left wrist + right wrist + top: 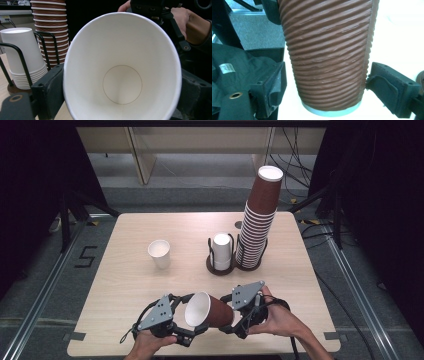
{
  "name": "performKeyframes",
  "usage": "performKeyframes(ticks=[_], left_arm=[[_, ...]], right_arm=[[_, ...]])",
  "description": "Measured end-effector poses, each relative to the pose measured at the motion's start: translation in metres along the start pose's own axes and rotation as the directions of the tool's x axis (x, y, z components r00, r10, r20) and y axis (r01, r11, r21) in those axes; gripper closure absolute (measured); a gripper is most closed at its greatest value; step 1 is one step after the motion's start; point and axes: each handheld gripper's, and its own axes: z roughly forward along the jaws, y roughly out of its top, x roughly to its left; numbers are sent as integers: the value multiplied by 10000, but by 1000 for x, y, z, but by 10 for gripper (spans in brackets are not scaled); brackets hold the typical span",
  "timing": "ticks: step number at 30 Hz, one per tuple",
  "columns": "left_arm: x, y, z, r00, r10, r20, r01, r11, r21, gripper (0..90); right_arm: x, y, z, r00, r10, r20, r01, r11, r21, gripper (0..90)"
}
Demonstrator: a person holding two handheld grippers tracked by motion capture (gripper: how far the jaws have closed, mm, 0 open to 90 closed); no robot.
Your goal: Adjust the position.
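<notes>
Held sideways above the table's (pixel 125 285) near edge, the brown ribbed cup (pixel 212 310) sits between both grippers — left gripper (pixel 192 332) clamped at its rim, right gripper (pixel 231 320) around its base, contact hard to confirm — its far side hidden.

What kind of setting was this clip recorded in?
Probably a lab or recording workspace, not a café. A small wooden table stands on grey floor between dark curtains, with loose cables behind it and tape marks on the floor. Paper cups sit on it: a tall brown cup stack and a white cup stack.
</notes>
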Motion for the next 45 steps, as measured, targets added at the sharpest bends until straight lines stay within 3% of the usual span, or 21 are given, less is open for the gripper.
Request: performKeyframes(ticks=[3, 4, 7, 8, 10, 12, 16, 21, 25, 28, 30, 36, 37, 42, 45], left_arm=[[-1, -1, 1, 10000, -42, 47, 42, 10000, 41, 106], [-1, -1, 1, 9999, -63, 82, 63, 10000, 9, 103], [-2, -2, 3, 10000, -44, 26, 44, 9998, -187, 81], [-2, -3, 4, 9999, -123, 94, 128, 9986, -507, 72], [-2, -3, 3, 9994, -338, -110, 332, 9980, -534, 56], [-2, -4, 4, 9981, -620, -50, 614, 9955, -728, 54], [-4, -6, 6, 9979, -643, -49, 638, 9951, -752, 69], [-3, -5, 5, 9973, -724, 104, 730, 9939, -821, 109], [-2, -5, 4, 9979, -641, 64, 644, 9953, -729, 128], [-1, -3, 2, 9980, -627, -68, 620, 9952, -758, 136], [1, -2, 0, 9978, -618, -226, 601, 9959, -669, 137], [8, -4, -3, 9940, -623, -902, 584, 9973, -454, 138], [8, -4, -5, 9912, -581, -1191, 570, 9983, -124, 138], [13, -4, -8, 9795, -213, -2002, 304, 9986, 422, 138], [14, -6, -7, 9686, 318, -2464, -95, 9958, 911, 137]], right_arm=[[2, 0, 5, 9999, -62, -84, 63, 9999, 155, 196], [1, -1, 7, 9996, -281, -1, 281, 9995, 122, 228], [3, -2, 11, 9997, -162, -158, 163, 9998, 63, 234], [2, -2, 12, 9996, -166, -229, 165, 9998, -71, 235], [0, -5, 14, 9984, 125, -557, -157, 9983, -569, 236], [-1, -7, 17, 9963, 380, -770, -463, 9928, -1102, 236], [-1, -6, 19, 9922, 589, -1101, -766, 9834, -1644, 236], [0, -5, 21, 9936, 582, -965, -737, 9835, -1649, 229], [-1, -8, 23, 9896, 897, -1126, -1062, 9828, -1508, 196], [-3, -11, 23, 9908, 1040, -870, -1148, 9849, -1299, 162], [-5, -13, 20, 9922, 1020, -710, -1105, 9856, -1282, 160], [-12, -24, 10, 9874, 1573, -197, -1585, 9789, -1289, 173], [-13, -26, 8, 9856, 1689, -99, -1688, 9769, -1312, 177], [-16, -35, -1, 9781, 2004, 568, -1918, 9730, -1285, 187], [-17, -40, -3, 9736, 2144, 788, -2036, 9709, -1261, 185]])
